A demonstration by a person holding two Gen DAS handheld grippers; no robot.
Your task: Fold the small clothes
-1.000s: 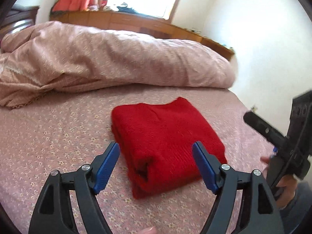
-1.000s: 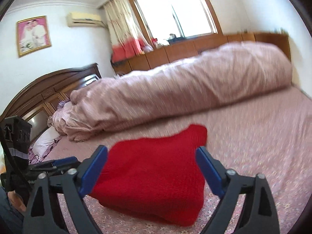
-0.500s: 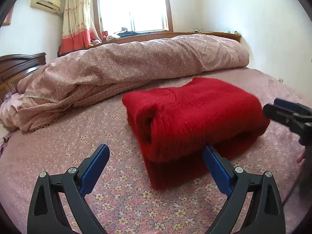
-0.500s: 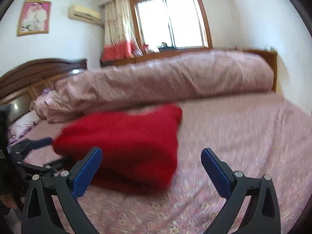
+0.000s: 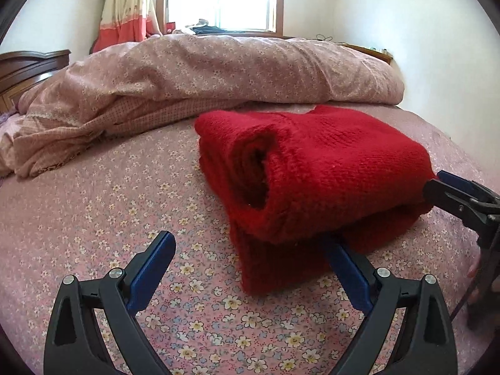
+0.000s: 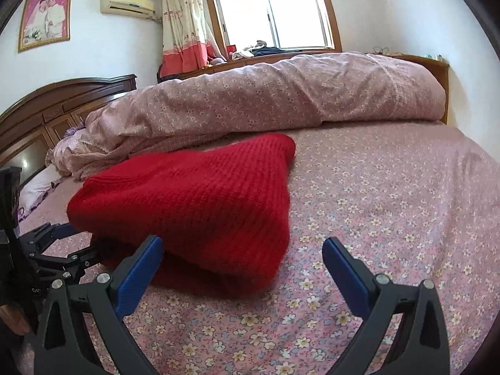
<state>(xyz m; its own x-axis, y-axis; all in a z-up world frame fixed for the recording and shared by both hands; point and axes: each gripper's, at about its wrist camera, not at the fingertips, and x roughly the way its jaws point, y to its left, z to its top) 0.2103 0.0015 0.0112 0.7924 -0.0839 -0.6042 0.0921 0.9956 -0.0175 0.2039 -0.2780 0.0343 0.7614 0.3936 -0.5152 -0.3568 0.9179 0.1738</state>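
Note:
A folded red knitted sweater (image 5: 315,168) lies on the pink flowered bed sheet (image 5: 103,206); it also shows in the right wrist view (image 6: 200,200). My left gripper (image 5: 250,243) is open, low over the sheet, with its right finger tucked into the sweater's lower fold and its left finger beside the garment. My right gripper (image 6: 242,245) is open at the sweater's other end, its left finger touching the near corner. The right gripper's tips show at the right edge of the left wrist view (image 5: 459,193), against the sweater's end.
A rolled pink flowered duvet (image 5: 218,72) lies along the far side of the bed. A dark wooden headboard (image 6: 47,103) stands at the left. Behind are a window (image 6: 272,9), a curtain and a wooden ledge. Bare sheet (image 6: 406,193) extends right of the sweater.
Both grippers have dropped from above the sweater to sheet level and closed in on its two ends. The left gripper's right finger has slid into the lower fold.

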